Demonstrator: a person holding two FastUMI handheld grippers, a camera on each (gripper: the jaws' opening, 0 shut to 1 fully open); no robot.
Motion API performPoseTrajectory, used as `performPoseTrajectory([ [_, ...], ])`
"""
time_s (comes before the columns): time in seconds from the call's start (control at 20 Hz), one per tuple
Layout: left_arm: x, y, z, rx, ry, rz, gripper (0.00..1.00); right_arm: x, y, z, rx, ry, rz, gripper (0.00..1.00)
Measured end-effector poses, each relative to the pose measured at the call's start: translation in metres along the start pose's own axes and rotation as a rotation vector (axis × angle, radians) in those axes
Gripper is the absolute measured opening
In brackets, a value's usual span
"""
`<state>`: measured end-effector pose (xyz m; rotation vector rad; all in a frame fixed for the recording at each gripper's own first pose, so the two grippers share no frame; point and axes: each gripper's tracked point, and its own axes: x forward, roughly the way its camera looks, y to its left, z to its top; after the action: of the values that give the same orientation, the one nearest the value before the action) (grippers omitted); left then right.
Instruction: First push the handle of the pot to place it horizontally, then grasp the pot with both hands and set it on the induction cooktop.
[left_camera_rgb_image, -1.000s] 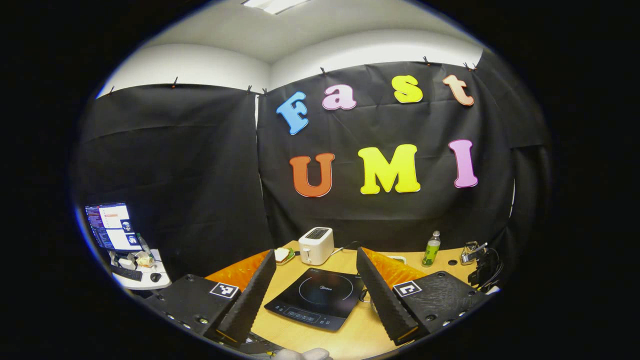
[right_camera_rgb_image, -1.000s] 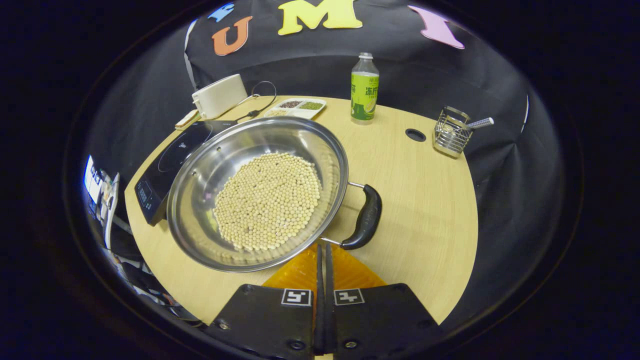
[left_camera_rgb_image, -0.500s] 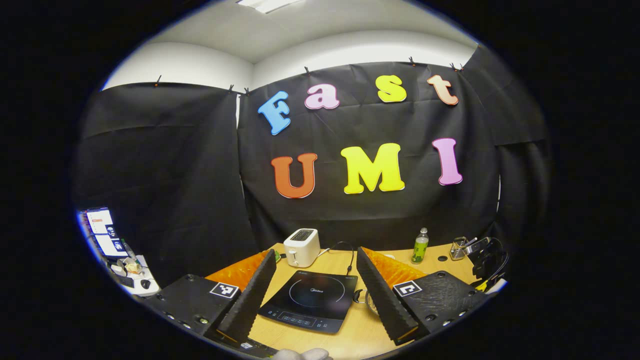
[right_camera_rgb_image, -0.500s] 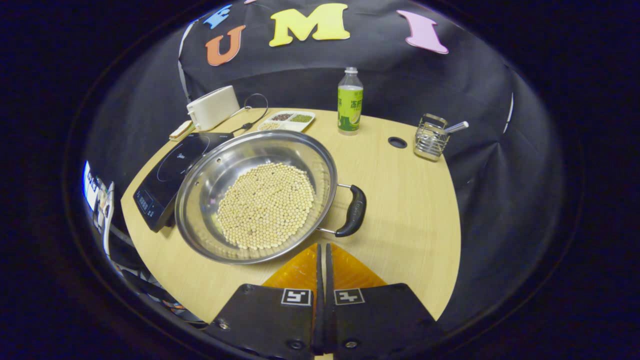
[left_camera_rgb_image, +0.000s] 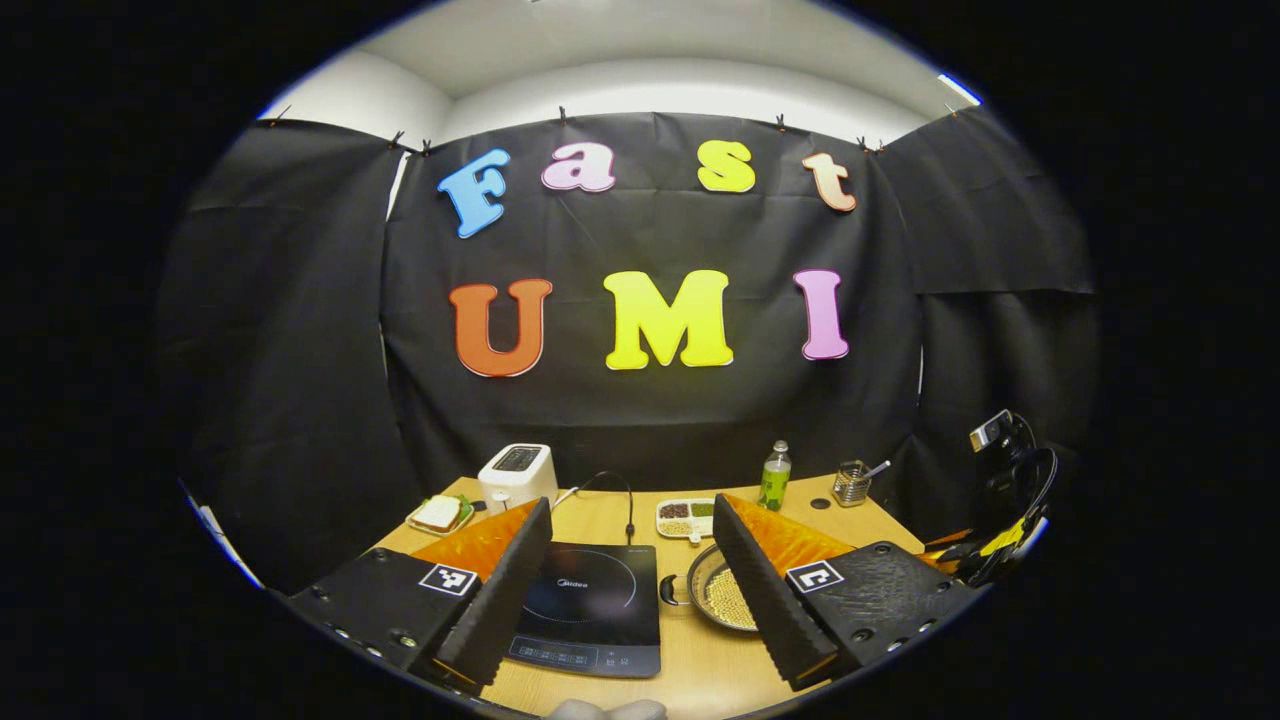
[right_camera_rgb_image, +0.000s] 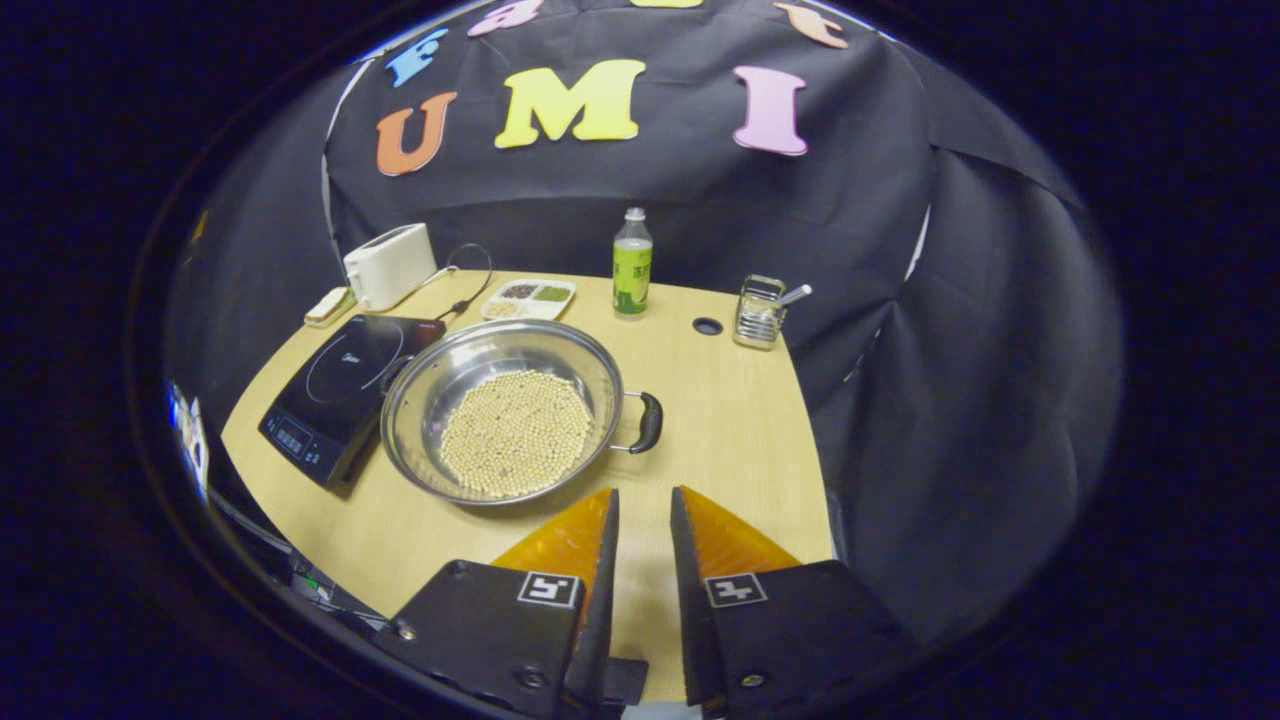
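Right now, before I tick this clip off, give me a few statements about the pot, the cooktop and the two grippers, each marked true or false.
1. The pot sits on the cooktop. False: it rests on the table, beside the cooktop.
2. The pot holds pale beans. True.
3. The right gripper is clamped on the pot's handle. False: it is short of the handle, fingers slightly apart, holding nothing.
4. The left gripper is wide open. True.
5. A green bottle stands behind the pot. True.
6. The toaster lies tipped over. False: it stands upright.
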<state>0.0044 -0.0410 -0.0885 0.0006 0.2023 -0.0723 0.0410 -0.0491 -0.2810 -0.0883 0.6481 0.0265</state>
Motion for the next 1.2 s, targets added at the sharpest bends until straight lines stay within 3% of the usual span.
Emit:
performPoseTrajectory([
  [0.05,0.003,0.001,-0.007,-0.01,0.013,-0.031,0.96,-0.009,0.003,-0.001,0.017,-0.015,-0.011,0.38],
  [0.2,0.011,0.009,-0.032,-0.017,0.058,-0.076,0.96,-0.025,0.005,-0.004,0.029,-0.047,-0.072,0.81],
  [0.35,0.027,0.009,-0.062,-0.016,0.118,-0.106,0.96,-0.029,0.007,-0.006,0.023,-0.058,-0.108,0.89],
  [0.7,0.088,-0.02,-0.163,-0.084,0.365,-0.177,0.96,0.024,0.013,0.0,0.079,-0.012,-0.046,0.86],
  [0.85,0.121,-0.024,-0.204,-0.103,0.469,-0.163,0.96,0.062,0.009,0.008,0.094,0.019,-0.022,0.89],
  [1.05,0.16,-0.038,-0.243,-0.103,0.57,-0.164,1.0,0.109,0.005,0.017,0.067,0.073,0.011,0.86],
  [1.2,0.181,-0.048,-0.271,-0.107,0.651,-0.159,0.96,0.138,-0.005,0.021,0.059,0.116,0.015,0.86],
])
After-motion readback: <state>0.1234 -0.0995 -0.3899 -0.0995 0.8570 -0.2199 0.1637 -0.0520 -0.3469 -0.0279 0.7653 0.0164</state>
